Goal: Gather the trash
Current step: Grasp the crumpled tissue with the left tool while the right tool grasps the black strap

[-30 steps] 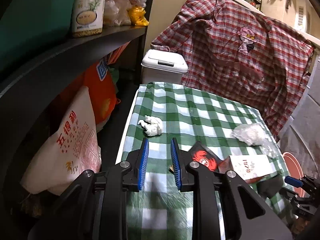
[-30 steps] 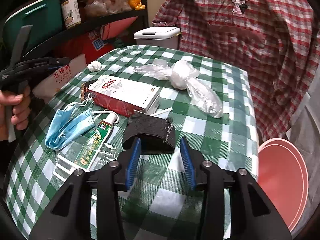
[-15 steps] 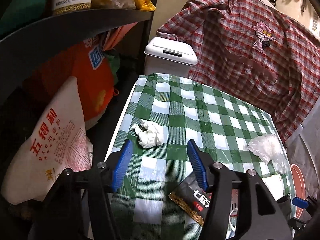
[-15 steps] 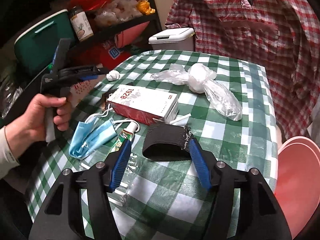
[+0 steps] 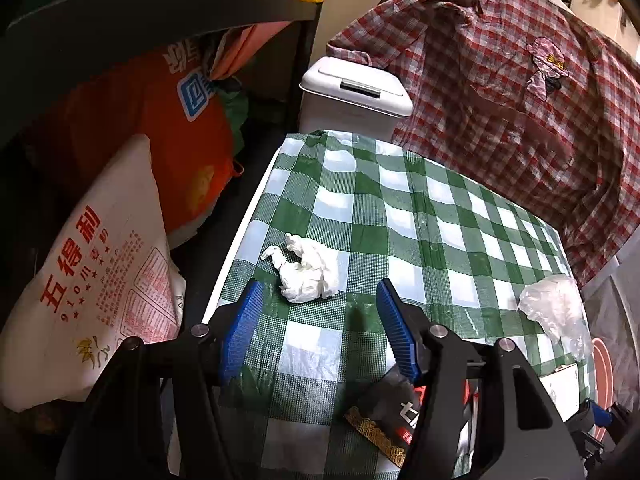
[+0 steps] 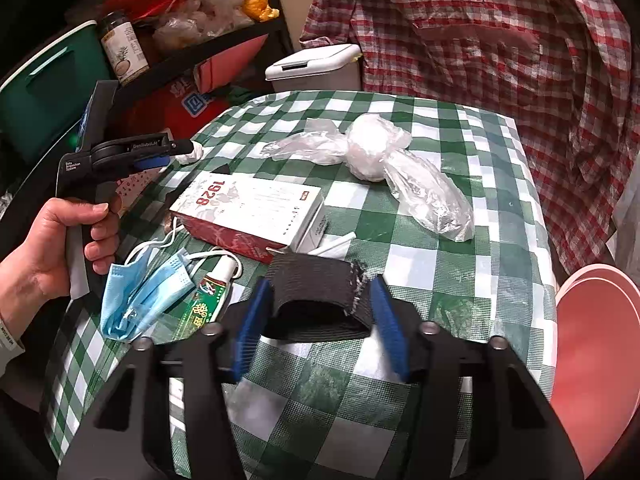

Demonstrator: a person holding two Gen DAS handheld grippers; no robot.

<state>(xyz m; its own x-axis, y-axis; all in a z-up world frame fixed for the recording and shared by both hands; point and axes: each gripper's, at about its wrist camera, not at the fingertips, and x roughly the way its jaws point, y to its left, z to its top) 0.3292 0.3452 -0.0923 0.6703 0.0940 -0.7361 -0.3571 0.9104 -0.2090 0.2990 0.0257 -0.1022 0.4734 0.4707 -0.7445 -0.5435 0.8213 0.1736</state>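
My left gripper is open, just short of a crumpled white tissue near the left edge of the green-checked table. My right gripper is open, its jaws on either side of a black ribbed sleeve lying on the table. Other trash lies there: a red-and-white "1928" box, a crumpled clear plastic bag, a blue face mask, a small tube and a black-and-red wrapper. A white lidded bin stands behind the table.
A black shelf with sacks of flour and an orange bag is at the left. A red plaid shirt hangs behind the table. A pink basin sits at the right, below the table edge.
My left gripper has opened wide and moved forward up to the tissue. My right gripper has opened wider and closed in around the black sleeve.
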